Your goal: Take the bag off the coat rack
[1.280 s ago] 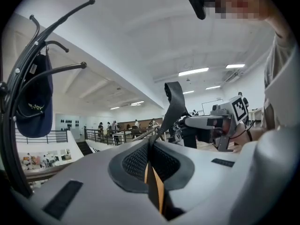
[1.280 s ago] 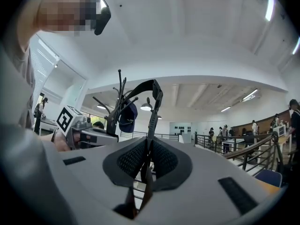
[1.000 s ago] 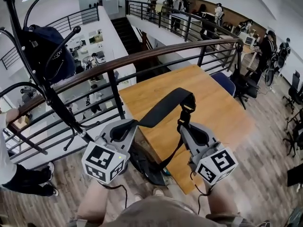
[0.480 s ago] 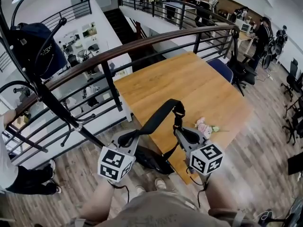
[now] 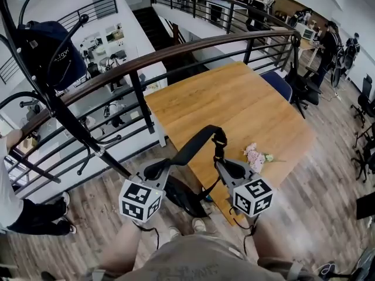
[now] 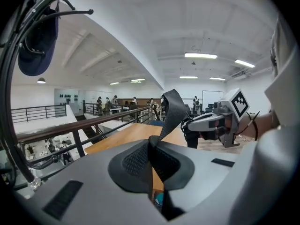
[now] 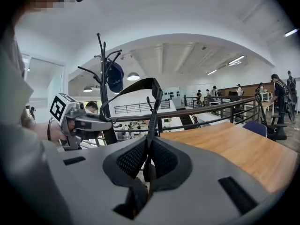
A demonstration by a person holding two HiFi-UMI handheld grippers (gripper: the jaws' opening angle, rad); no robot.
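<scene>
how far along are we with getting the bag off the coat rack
Done: the black bag hangs clear of the coat rack by its strap. In hand: left gripper and right gripper, jaws shut on that strap. Left: setting it down, probably on the wooden table.

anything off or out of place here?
Nothing spilled or damaged. Only oddity: pink flowers lying loose on the table near its edge. The bag dangles by its strap, pinched by left gripper and right gripper.
</scene>
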